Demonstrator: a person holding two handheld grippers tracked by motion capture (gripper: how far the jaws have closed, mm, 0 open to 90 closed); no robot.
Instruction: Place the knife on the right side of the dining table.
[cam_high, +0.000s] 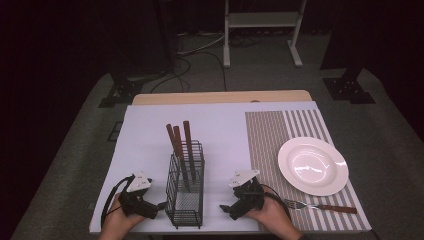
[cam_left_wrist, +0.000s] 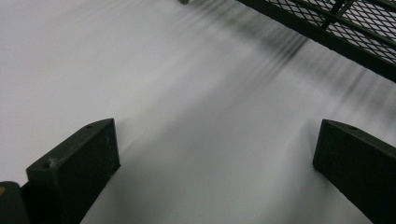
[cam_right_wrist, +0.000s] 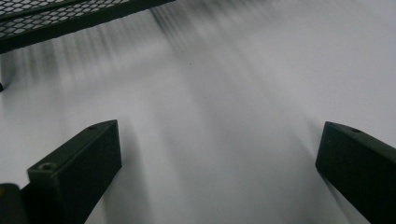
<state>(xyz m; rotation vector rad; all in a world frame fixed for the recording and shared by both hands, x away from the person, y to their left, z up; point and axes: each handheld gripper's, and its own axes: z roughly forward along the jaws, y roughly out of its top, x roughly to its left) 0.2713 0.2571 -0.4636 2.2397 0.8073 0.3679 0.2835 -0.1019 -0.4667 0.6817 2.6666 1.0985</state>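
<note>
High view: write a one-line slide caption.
Two open grippers, left and right, flank a wire cutlery basket holding wooden-handled utensils.

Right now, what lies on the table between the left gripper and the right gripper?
In the high view, the black wire mesh cutlery basket stands between the left gripper and the right gripper, holding three wooden-handled utensils upright.

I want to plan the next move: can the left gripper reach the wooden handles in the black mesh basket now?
Probably yes. The left gripper is open beside the mesh basket, and the wooden handles stick out above its rim with nothing in between.
</note>
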